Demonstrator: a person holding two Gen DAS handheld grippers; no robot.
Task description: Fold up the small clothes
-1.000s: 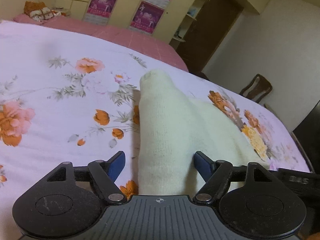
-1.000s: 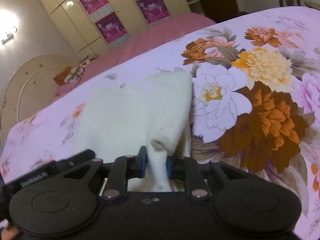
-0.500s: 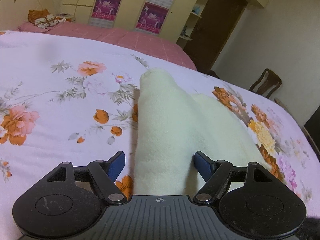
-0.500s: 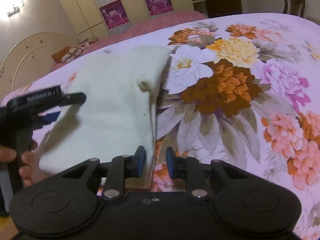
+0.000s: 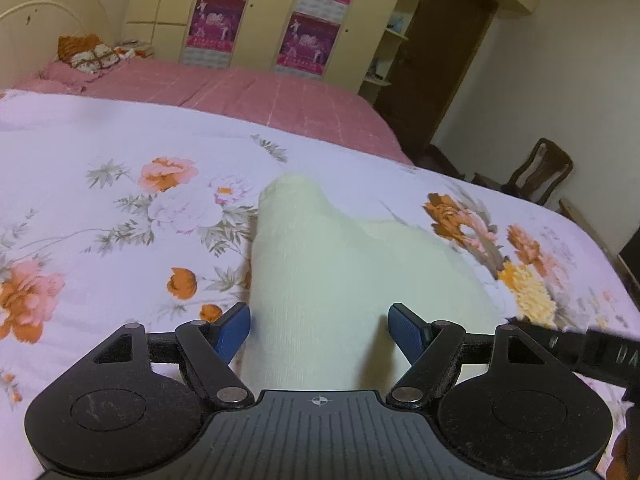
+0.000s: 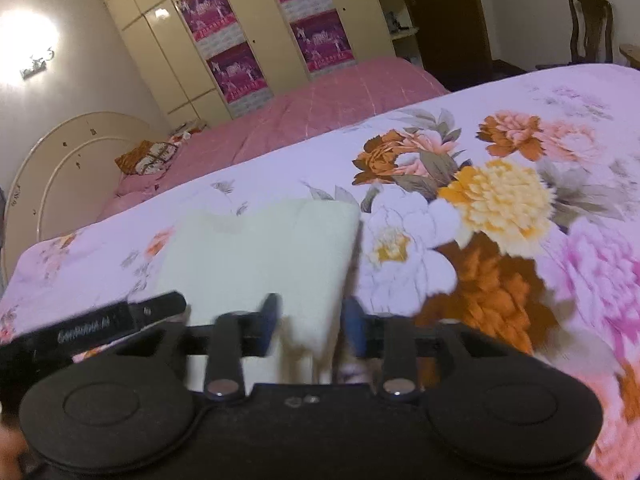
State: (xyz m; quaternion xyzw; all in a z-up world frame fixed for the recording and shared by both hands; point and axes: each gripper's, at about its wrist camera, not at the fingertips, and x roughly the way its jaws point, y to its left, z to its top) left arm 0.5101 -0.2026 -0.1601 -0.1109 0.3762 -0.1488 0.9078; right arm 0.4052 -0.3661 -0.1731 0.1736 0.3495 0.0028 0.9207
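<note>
A cream knitted garment [image 5: 320,264] lies folded on the floral bedspread [image 5: 120,208]. My left gripper [image 5: 320,330] hangs over its near end, open wide; the cloth lies between the blue pads [image 5: 236,328] without being pressed. In the right wrist view the same garment [image 6: 260,256] lies flat. My right gripper [image 6: 312,324] is over its near right edge with its jaws opening. The cloth edge sits loose between the blurred fingers [image 6: 270,320]. Each view shows the other gripper's black body at its side.
A pink bed [image 5: 224,88] with a heap of patterned cloth [image 5: 92,56] lies beyond the bedspread. Behind it stand a cream wardrobe with posters [image 5: 304,40] and a dark door [image 5: 440,60]. A wooden chair [image 5: 540,168] stands at the right.
My right gripper was shut on the garment's edge a second ago; it has let go, spread its jaws and drawn back. The garment now lies flat. The left gripper has risen slightly.
</note>
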